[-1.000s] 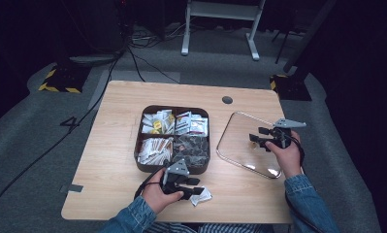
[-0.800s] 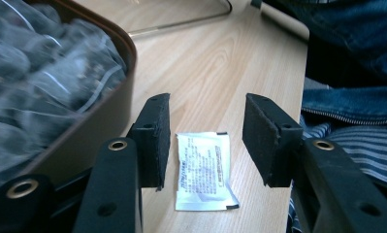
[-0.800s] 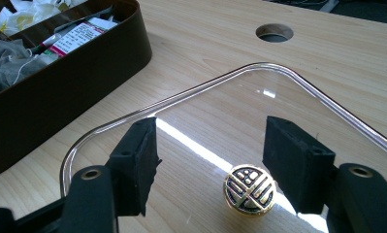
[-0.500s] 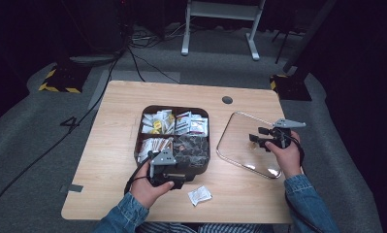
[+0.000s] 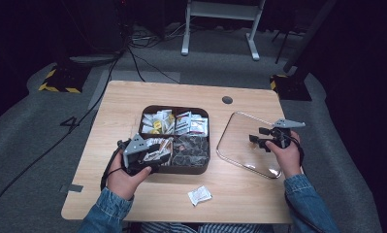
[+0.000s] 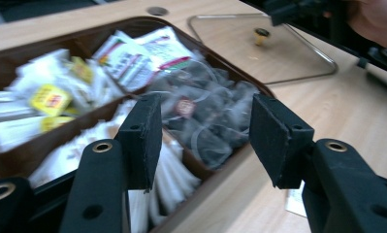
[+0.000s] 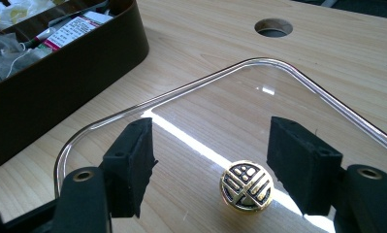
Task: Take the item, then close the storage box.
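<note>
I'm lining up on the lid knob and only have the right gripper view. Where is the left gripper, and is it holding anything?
Observer: The left gripper hovers over the near side of the brown box, jaws open, nothing between them.
Operator: What lies under it?
Observer: Dark mesh tea bags in the near right compartment, white sachets in the near left one.
Operator: Anything loose on the table?
Observer: One white packet lies on the table in front of the box, apart from it.
</note>
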`<state>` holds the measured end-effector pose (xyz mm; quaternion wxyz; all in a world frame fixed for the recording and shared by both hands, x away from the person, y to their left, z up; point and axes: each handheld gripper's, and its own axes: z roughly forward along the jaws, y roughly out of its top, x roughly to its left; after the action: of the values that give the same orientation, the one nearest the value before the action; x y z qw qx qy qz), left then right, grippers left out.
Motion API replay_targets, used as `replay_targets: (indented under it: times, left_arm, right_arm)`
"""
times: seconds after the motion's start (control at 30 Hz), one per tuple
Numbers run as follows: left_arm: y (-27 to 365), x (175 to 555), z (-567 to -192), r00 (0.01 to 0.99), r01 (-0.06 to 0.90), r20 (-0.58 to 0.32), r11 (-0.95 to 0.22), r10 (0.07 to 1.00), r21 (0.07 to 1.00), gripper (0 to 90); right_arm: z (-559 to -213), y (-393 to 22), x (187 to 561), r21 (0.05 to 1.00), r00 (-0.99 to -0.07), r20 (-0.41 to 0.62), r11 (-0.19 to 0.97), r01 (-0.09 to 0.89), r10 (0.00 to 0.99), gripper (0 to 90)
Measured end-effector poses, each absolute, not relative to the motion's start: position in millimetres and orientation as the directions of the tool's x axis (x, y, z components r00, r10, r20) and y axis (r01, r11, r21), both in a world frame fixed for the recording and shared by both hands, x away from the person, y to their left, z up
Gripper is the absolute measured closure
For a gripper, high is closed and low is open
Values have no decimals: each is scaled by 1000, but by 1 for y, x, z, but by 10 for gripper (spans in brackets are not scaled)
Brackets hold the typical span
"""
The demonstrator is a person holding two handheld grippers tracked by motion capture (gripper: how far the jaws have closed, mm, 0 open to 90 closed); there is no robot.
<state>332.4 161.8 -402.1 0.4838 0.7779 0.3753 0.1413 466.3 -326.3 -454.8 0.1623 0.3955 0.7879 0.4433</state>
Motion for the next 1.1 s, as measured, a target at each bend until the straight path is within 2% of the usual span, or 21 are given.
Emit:
replay_targets:
  times: [0.3,0.63,1.1]
  left_arm:
    - [181,338,-402,618,451,-104,-243,779,859,420]
    - [219,347,-406,496,501,-102,-188,863,845,397]
    - [257,357,-426,365,534,-57,-158,929,830,361]
  right_arm:
    - [-457,-327,468,822,-625,97,292,489,775,331]
    - [-460,-328,468,801,-615,115,293,522,780,331]
    - [-468,-330,471,796,-604,80,314,518,793,262]
